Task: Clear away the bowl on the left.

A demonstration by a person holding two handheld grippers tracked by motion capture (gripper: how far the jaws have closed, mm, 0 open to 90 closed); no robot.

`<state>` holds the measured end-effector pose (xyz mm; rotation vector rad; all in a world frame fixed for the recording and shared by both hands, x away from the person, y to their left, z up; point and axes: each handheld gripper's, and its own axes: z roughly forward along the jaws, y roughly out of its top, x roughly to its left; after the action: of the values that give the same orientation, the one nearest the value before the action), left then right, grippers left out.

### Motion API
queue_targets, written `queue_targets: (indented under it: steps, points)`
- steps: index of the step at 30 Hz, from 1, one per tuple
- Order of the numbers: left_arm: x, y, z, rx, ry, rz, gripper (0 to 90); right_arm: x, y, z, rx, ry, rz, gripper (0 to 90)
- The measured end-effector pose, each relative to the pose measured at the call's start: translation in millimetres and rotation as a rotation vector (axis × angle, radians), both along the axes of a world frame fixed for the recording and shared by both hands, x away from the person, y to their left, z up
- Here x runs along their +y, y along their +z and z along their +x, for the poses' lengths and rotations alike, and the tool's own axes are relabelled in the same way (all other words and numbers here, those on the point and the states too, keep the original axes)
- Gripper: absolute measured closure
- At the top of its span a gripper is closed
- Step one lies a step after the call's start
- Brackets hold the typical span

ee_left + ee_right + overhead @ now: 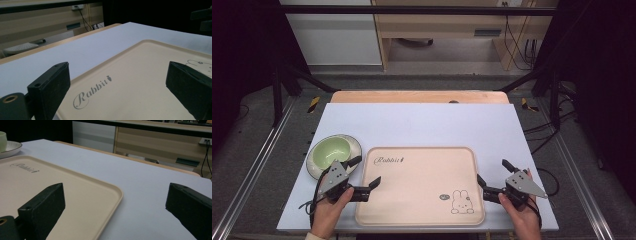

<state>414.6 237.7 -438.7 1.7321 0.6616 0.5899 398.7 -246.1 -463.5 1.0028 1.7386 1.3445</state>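
1. At the left edge of the desk (pixel 422 125), under a pale blue-white sheet: one green bowl (pixel 332 149) standing upright on a white saucer (pixel 355 145), just beside the tray's far left corner. In the right gripper view both show at the upper left, beyond the tray.
2. Left gripper (pixel 366 172), held in the person's left hand (pixel 329 205) near the desk's front edge. Jaws spread wide and holding nothing; one jaw points toward the saucer, the other reaches over the tray's left rim. In the left gripper view the two black jaws stand well apart, with the tray's "Rabbit" lettering between them.
3. Beige tray (pixel 412 200), rectangular with rounded corners, lying flat at the middle front of the desk, between the two grippers. Script "Rabbit" printed near the far left corner; a rabbit drawing near the front right corner. Its surface carries no objects.
4. Right gripper (pixel 493 172), held in the person's right hand (pixel 522 215) just off the tray's right side. Jaws released, spread wide, grasping nothing. One jaw lies close to the tray's right rim; whether it touches cannot be told. In the right gripper view the rim's far right corner sits between the jaws, one jaw over the tray, the other over the bare desk sheet.
5. Behind the desk: wooden furniture with cables.
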Motion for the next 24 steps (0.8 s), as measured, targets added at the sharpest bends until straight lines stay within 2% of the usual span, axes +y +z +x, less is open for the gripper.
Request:
queue_targets:
  steps: [3, 8, 13, 14, 24]
  points:
    - [5.9, 2.4, 0.9, -0.007, 0.019, -0.013, 5.5, 0.9, -0.2, -0.1, -0.004, 0.008, -0.01, 2.7]
    - [6.0, 2.8, 2.2, -0.006, 0.019, -0.014, 5.6, 1.2, -0.6, -0.1, -0.003, 0.009, -0.013, 2.7]
    - [4.9, 5.8, 1.4, -0.024, 0.012, 0.01, 5.5, 1.3, -0.7, 0.0, -0.005, 0.009, -0.015, 2.8]
    - [4.5, 7.9, 1.1, -0.039, 0.018, 0.021, 5.5, 1.5, -0.7, 0.0, -0.004, 0.009, -0.016, 2.8]
    - [13.2, 9.7, 3.4, -0.035, 0.053, 0.006, 5.6, 2.1, -0.6, -0.2, -0.003, 0.018, -0.012, 2.8]
